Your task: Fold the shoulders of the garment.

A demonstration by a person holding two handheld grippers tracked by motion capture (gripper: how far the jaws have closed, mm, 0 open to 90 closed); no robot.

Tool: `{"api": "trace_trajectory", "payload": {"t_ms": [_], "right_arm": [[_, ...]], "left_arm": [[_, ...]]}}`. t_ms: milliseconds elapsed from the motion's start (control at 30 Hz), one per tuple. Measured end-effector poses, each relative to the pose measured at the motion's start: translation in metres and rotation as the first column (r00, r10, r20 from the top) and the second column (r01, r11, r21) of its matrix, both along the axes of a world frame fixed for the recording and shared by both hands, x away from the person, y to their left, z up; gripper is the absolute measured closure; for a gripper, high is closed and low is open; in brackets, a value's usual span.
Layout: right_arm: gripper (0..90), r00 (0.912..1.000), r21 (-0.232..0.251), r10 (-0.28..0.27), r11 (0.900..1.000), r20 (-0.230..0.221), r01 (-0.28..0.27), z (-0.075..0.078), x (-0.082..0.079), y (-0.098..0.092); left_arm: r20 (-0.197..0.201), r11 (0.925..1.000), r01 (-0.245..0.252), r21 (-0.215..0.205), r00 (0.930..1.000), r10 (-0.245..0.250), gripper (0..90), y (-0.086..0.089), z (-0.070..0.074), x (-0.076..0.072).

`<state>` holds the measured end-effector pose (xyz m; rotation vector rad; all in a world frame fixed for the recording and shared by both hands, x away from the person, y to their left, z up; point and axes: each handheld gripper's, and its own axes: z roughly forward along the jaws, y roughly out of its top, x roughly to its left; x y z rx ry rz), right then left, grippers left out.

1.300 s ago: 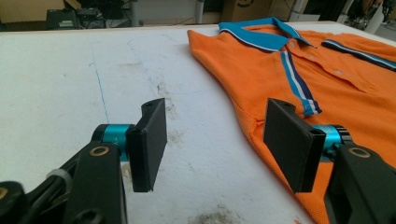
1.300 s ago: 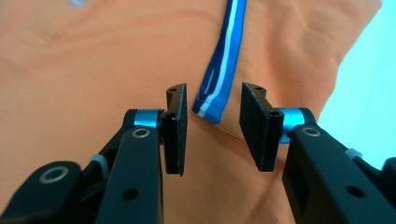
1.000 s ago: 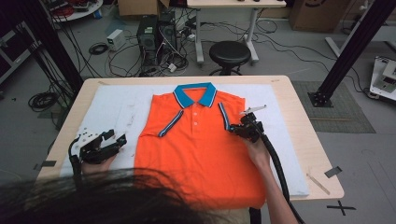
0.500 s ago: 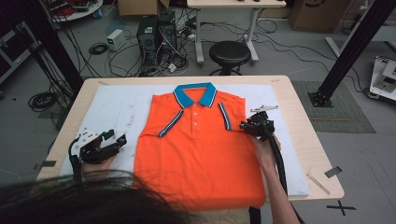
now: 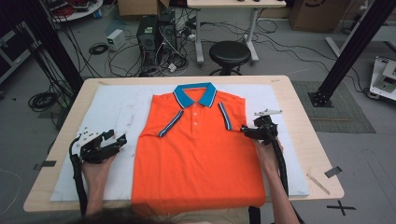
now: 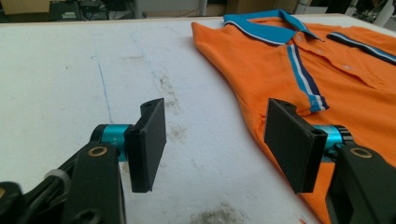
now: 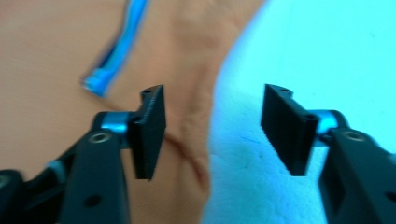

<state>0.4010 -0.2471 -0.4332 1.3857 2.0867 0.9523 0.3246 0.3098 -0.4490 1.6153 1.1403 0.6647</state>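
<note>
The orange polo shirt (image 5: 198, 149) lies flat and face up in the middle of the white mat (image 5: 112, 107), collar toward the far edge of the table (image 5: 299, 107) and hem toward the person. Both short sleeves are already folded in over the chest, so the step in hand looks like the side folds, with the sleeves done and the body not yet narrowed.

The right gripper (image 5: 246, 131) sits at the shirt's right edge, just below the folded sleeve. Its jaws have just been opening and now stand wide, with the shirt's edge running between them but no cloth pinched; the right gripper view shows 1 jaw over the orange fabric and the other over the mat. The left gripper (image 5: 120, 139) rests on the mat just left of the shirt, near its left sleeve, jaws wide and holding nothing.

Next, each gripper probably needs to slide under its side edge, close on the fabric, and bring it toward the button line without dragging the shirt across the mat.
</note>
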Motion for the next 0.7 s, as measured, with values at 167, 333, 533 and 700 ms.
{"api": "trace_trajectory", "payload": {"t_ms": [167,333,533,700], "right_arm": [[24.4,0.9879,0.011,-0.007,1.000,0.155,0.006,0.003,-0.025,-0.004],[23.3,0.9684,0.026,-0.018,1.000,0.249,0.012,-0.003,-0.054,-0.014],[25.0,0.9528,0.186,-0.028,0.982,0.302,-0.030,-0.010,-0.069,-0.033],[25.1,0.9564,0.186,-0.035,0.982,0.290,-0.020,-0.011,-0.068,-0.033]], "left_arm": [[0.006,0.9995,0.000,-0.032,1.0000,0.000,37.7,0.003,0.000,0.000],[0.029,0.9989,0.010,-0.047,0.9996,-0.009,35.1,0.003,0.000,-0.001],[0.058,0.9947,0.039,-0.095,0.9977,-0.034,33.1,0.006,0.002,-0.003],[0.065,0.9933,0.038,-0.109,0.9974,-0.031,33.1,0.008,0.002,-0.004]]}}
